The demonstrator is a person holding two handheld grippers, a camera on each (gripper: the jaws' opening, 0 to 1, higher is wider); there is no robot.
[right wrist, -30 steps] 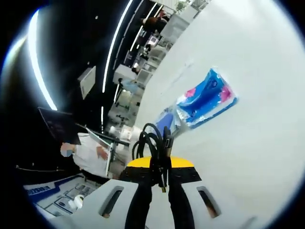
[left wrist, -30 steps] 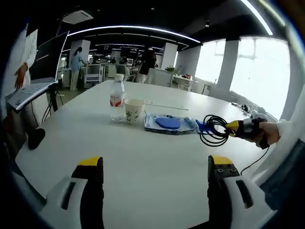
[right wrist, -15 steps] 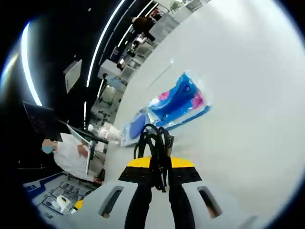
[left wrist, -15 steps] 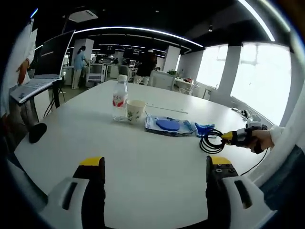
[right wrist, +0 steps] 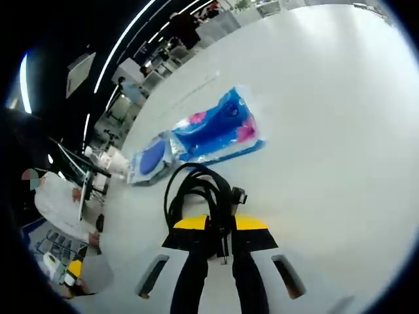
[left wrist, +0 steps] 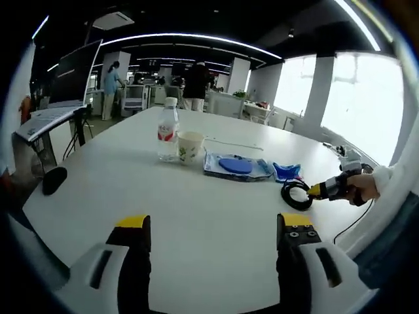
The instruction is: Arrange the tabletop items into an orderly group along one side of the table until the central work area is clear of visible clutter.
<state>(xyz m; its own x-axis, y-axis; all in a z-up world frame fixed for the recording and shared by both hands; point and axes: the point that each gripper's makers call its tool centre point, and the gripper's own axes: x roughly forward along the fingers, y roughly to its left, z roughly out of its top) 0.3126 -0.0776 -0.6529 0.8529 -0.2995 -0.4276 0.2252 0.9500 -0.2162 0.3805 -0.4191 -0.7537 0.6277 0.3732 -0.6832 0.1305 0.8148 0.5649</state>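
Black cable coil (right wrist: 196, 196), its near end hidden between right gripper (right wrist: 220, 230) jaws

Open-plan office, bright windows (left wrist: 363, 104)

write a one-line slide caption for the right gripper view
Right gripper shut on a coiled black cable, lowered beside the blue packet on the white table.

Table (left wrist: 196, 216): white, broad, smooth top; bare near the camera
Bottle (left wrist: 168, 131): clear plastic, red label, upright; touching or just beside the cup, cannot tell which
Paper cup (left wrist: 190, 147): upright, printed pattern
Clear packet (left wrist: 236, 167): flat, a blue disc inside; right of the cup
Blue packet (right wrist: 216, 129): flat, pink marks; beside the clear one
Cable coil (left wrist: 296, 194): black; low at the table top near the blue packet
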